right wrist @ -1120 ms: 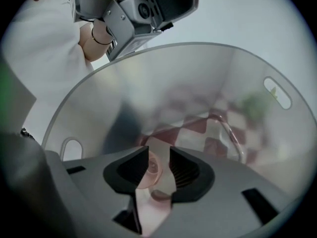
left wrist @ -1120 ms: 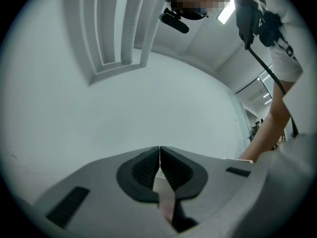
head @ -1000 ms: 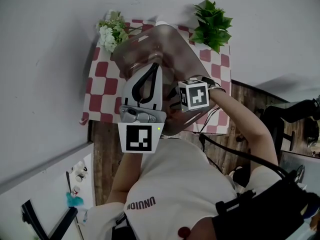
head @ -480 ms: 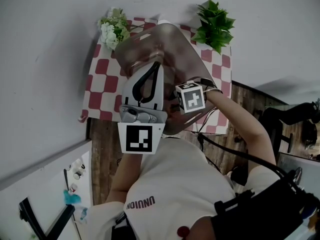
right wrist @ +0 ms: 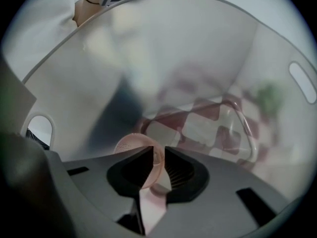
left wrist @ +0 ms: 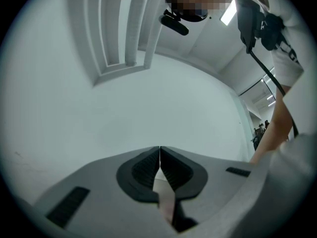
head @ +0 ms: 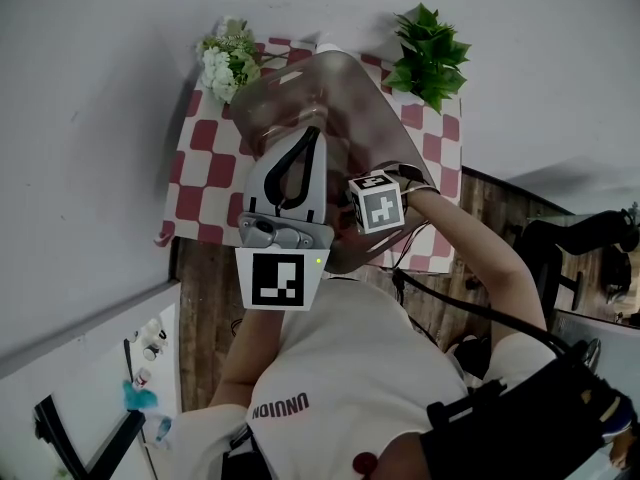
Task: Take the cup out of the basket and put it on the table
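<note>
Cup sits clamped by the right gripper, jaws just closed on its rim, inside the basket on the checked tablecloth, upper centre; left gripper pressed together, empty.

White flowers and a green plant stand at opposite corners of the checked cloth.
</note>
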### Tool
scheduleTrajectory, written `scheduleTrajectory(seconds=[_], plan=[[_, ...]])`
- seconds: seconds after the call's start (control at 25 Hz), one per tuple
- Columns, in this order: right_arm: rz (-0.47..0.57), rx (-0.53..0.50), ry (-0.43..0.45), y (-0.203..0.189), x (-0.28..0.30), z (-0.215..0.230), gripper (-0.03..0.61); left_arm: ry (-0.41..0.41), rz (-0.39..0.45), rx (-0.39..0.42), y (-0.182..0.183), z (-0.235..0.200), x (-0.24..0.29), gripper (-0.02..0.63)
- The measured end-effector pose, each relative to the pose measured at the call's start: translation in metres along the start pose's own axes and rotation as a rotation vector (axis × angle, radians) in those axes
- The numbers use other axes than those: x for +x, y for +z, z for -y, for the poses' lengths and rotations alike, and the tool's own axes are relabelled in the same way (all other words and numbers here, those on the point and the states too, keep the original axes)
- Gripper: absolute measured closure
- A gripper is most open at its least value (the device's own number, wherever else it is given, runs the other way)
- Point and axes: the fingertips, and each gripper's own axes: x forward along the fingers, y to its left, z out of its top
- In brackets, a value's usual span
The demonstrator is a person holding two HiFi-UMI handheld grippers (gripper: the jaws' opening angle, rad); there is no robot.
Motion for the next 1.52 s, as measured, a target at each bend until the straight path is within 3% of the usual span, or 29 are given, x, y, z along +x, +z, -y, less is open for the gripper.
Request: scheduleTrajectory(seconds=[1.0,1.52], plan=[[-0.013,0.022,-0.017,-0.002,0.000,0.004,0.537,0.010,0.001,-0.004,0.000,-0.005,-0.002,0.598],[0.061,0.121,-0.116,0.009,-0.020,0.021,0.541,0.007,-0.012,-0.002,-0.002,-0.003,-0.001,0.598]])
